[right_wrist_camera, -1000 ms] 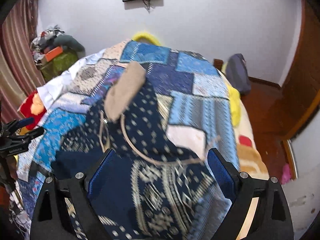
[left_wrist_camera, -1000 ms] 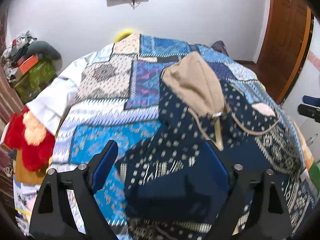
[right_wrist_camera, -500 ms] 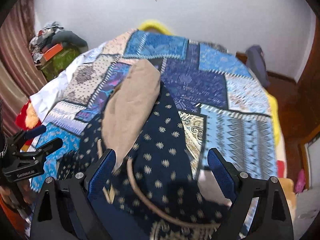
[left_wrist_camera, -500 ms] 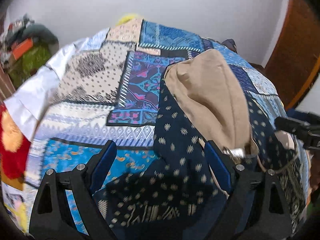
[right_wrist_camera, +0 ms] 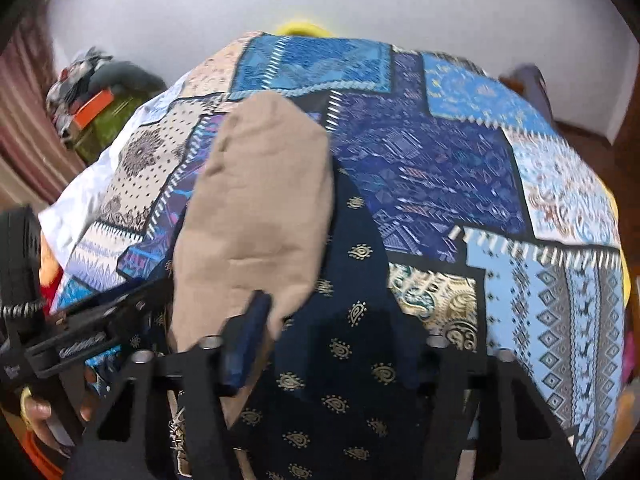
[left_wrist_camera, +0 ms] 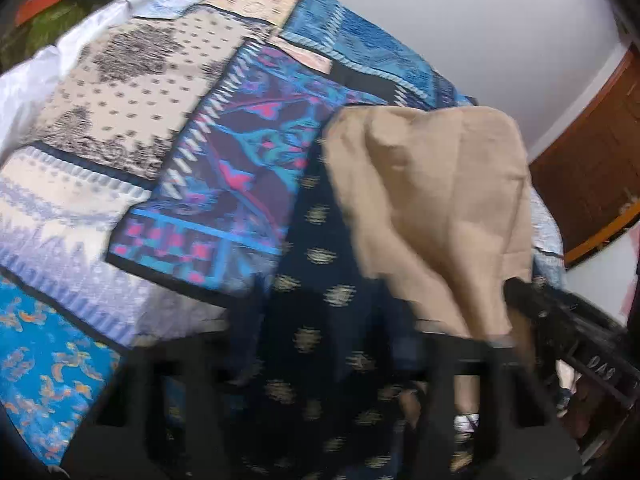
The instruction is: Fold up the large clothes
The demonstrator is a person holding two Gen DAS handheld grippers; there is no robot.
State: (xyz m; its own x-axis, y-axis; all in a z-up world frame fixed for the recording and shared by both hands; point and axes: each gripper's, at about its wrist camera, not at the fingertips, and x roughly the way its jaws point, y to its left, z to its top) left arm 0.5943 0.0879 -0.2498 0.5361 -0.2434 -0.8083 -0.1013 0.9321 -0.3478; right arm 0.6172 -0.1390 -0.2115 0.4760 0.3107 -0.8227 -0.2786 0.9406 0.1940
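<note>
Garment (right_wrist_camera: 344,320), navy with tan hood (right_wrist_camera: 260,208), lies lengthwise up the quilt (right_wrist_camera: 460,168), hood pointing away. Both claws, left (left_wrist_camera: 324,360) and right (right_wrist_camera: 332,344), have just been closing, apparently pinching its cloth.

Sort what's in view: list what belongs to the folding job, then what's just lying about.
Job:
- navy garment with tan lining
- left hand-held gripper, right hand-held gripper, jaws just closing with garment fabric between them
- patchwork bedspread, the work surface

Lying about:
- clutter pile
- red plush

White lettering on the other gripper's black frame (left_wrist_camera: 600,368), too blurred to read
</note>
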